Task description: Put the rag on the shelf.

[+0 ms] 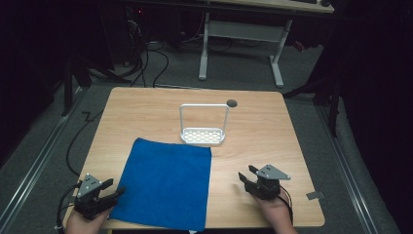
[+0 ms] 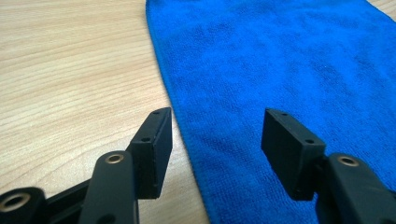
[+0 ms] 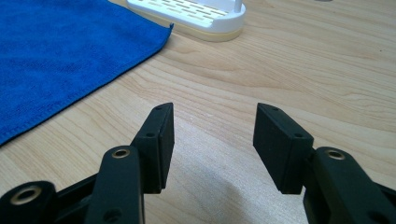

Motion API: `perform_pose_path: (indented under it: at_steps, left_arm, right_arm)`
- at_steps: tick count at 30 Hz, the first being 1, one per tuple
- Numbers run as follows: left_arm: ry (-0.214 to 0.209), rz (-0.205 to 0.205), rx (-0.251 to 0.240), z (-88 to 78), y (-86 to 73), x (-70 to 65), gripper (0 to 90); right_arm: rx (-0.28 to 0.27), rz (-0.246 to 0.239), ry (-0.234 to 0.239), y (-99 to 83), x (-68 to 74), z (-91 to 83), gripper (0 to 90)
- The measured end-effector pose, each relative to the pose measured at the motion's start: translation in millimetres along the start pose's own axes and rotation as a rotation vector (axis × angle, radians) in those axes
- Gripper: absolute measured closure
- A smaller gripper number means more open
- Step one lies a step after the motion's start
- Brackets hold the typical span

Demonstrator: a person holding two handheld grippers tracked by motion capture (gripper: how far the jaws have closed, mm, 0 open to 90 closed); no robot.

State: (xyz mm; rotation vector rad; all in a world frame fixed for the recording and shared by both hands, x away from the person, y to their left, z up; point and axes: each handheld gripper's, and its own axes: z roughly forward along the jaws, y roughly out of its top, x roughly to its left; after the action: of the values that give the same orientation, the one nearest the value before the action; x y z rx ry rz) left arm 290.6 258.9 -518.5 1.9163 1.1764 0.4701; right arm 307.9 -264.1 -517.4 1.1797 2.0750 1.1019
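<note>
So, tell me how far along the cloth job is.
Nothing looks done yet: the blue cloth lies spread flat on the table, unfolded. In hand: the left gripper hovers open over the cloth's edge. The right gripper is open over bare wood. Gripping and handling the cloth all remain.

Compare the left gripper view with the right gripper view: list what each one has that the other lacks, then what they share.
Left gripper view alone: the left gripper, fingers open astride the blue cloth's edge.
Right gripper view alone: the right gripper, fingers open above bare wood, and the white slotted rack beyond.
Shared: the blue cloth and the wooden table.
</note>
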Motion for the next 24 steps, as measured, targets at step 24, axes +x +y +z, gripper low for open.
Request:
perform_pose_path:
  at_steps: [24]
  left_arm:
    - [-0.11, 0.164, -0.088, 51.1, 64.9, -80.9, 53.9]
  right_arm:
    - [-0.052, -0.062, 0.054, 12.5, 27.4, 1.2, 54.7]
